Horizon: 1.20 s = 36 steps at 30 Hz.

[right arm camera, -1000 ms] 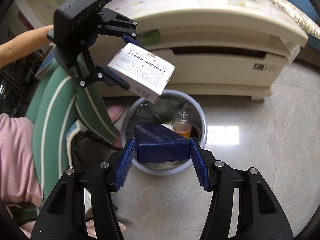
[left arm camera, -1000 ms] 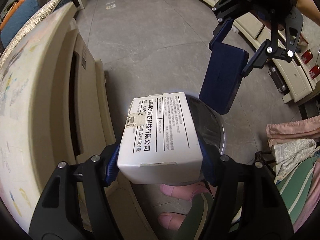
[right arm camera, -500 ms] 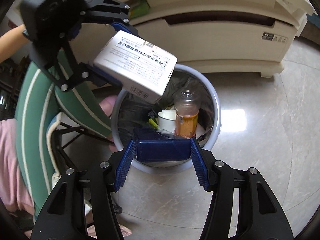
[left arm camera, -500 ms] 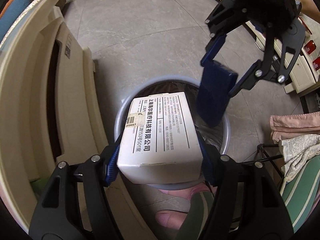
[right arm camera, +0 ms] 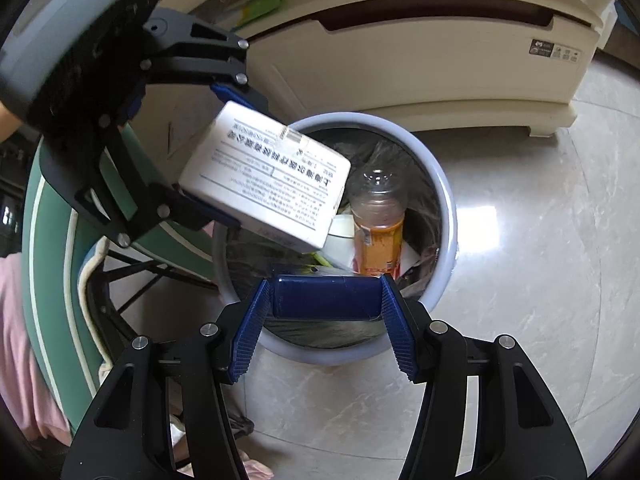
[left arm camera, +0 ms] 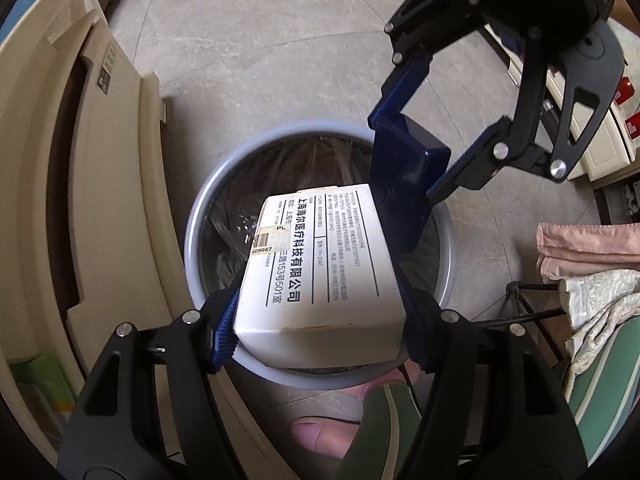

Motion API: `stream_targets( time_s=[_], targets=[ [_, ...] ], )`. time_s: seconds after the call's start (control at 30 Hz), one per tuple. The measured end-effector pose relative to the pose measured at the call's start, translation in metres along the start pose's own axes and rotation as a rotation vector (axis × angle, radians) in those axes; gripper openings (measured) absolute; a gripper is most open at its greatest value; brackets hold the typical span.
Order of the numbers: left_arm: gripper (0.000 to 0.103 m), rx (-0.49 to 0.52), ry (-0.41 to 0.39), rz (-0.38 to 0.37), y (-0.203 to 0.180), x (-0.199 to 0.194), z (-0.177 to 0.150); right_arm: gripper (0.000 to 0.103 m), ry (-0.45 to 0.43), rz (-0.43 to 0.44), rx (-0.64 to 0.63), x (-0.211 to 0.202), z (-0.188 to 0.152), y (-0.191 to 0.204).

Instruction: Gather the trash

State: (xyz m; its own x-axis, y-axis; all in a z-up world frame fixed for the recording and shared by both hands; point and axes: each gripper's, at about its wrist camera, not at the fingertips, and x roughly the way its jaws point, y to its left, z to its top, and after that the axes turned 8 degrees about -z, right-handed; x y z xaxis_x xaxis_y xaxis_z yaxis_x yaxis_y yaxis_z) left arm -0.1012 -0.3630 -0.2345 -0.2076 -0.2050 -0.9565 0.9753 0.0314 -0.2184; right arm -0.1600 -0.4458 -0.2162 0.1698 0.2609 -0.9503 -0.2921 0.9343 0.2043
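Now I hold both pieces over the trash bin: left gripper clamps the white box, right gripper the blue box; next, spread both fingers to drop them

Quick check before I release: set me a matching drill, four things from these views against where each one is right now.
Things:
1. white box
2. dark blue box
3. orange bottle
4. pink cloth

Places:
A. standing inside the bin
B. in the right gripper
C. outside the bin, on the chair side
D. in the left gripper

Pairs: 1-D, 2-B, 3-A, 4-C
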Motion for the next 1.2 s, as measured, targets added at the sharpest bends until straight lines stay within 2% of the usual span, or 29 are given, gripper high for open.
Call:
stream_targets(
  time_s=[0.27, 0.3, 0.33, 0.37, 0.43, 0.67, 0.7, 0.87, 1.03, 1.2],
  targets=[
    [0.066, 0.007, 0.015, 0.002, 0.0, 0.006, 0.002, 0.06, 0.015, 0.019, 0.027, 0.002, 0.0, -0.003],
    [0.069, 0.004, 0.016, 0.007, 0.0, 0.007, 0.002, 0.065, 0.018, 0.022, 0.035, 0.002, 0.001, -0.005],
    [0.076, 0.003, 0.009, 0.006, 0.001, 0.006, 0.003, 0.082, 0.018, 0.018, 0.045, 0.001, 0.001, -0.005],
    [0.082, 0.005, 0.0, 0.008, 0.001, 0.004, 0.002, 0.089, 0.008, 0.004, 0.054, -0.001, 0.001, -0.005],
    [0.084, 0.003, -0.012, 0.017, 0.001, 0.002, 0.003, 0.088, -0.012, -0.005, 0.063, -0.005, 0.002, -0.006],
    [0.084, -0.005, -0.036, 0.021, 0.006, -0.009, 0.008, 0.088, -0.032, -0.001, 0.094, -0.013, 0.001, -0.015],
    [0.084, -0.009, -0.041, 0.025, 0.007, -0.011, 0.009, 0.088, -0.062, -0.001, 0.096, -0.015, 0.001, -0.015],
    [0.084, -0.012, -0.085, 0.037, 0.007, -0.029, 0.013, 0.088, -0.083, -0.008, 0.093, -0.024, 0.004, -0.017],
    [0.084, -0.026, -0.169, 0.08, 0.01, -0.071, 0.019, 0.088, -0.133, -0.042, 0.087, -0.051, 0.019, -0.019],
    [0.084, -0.068, -0.286, 0.173, 0.02, -0.136, 0.018, 0.088, -0.249, -0.087, 0.031, -0.105, 0.057, -0.007]
  ],
)
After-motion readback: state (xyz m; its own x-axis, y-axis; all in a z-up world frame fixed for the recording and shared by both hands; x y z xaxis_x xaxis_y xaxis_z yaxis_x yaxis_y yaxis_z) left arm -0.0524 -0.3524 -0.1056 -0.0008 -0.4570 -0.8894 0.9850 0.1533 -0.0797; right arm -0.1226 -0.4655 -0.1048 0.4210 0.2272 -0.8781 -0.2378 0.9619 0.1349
